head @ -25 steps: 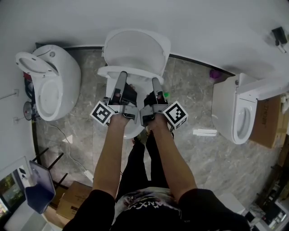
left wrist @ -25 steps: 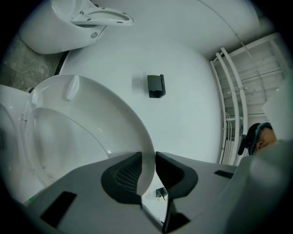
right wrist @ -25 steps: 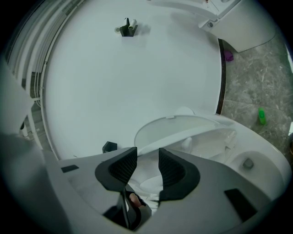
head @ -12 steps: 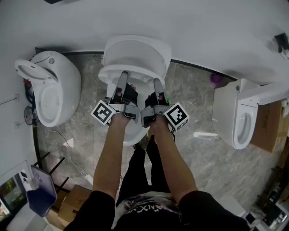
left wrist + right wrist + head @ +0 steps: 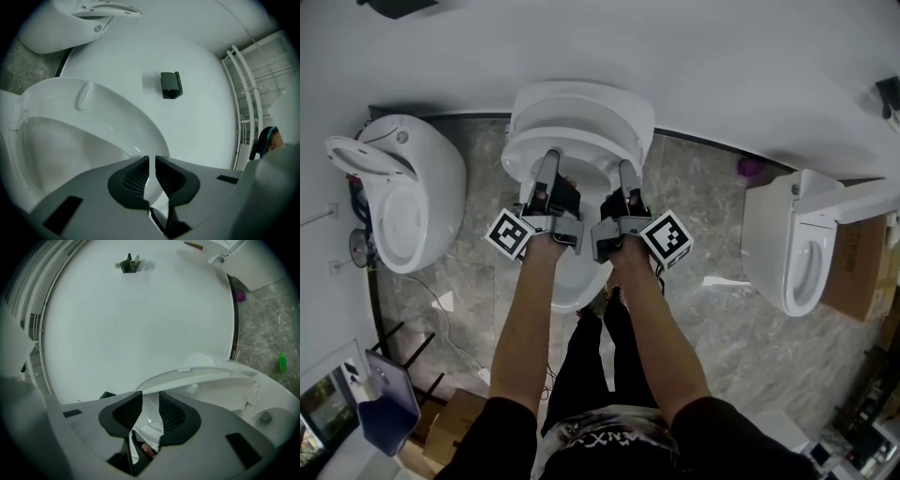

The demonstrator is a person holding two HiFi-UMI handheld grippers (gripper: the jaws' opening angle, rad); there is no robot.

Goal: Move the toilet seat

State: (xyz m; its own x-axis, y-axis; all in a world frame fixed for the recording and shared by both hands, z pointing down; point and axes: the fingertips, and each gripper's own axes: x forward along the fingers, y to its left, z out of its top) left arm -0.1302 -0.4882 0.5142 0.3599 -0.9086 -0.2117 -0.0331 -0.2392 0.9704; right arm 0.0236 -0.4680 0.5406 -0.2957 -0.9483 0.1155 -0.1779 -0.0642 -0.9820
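two grippers hold the raised toilet seat (image 5: pixel 108 105) of the middle toilet (image 5: pixel 574 272). the left gripper (image 5: pixel 152 161) has just been closing, and its jaws now pinch the seat's thin rim. the right gripper (image 5: pixel 150 399) is clamped on the same rim further right. the seat tilts up towards the lid (image 5: pixel 581 108), which stands near the far white wall (image 5: pixel 722 56). grey marble floor (image 5: pixel 694 216) lies open on both sides, with a second toilet (image 5: pixel 403 187) well apart on the left and a third toilet (image 5: pixel 773 234) on the right. square black-and-white markers (image 5: pixel 511 234) show on the gripper cubes. the shirt print (image 5: pixel 600 433) is too blurred to read.
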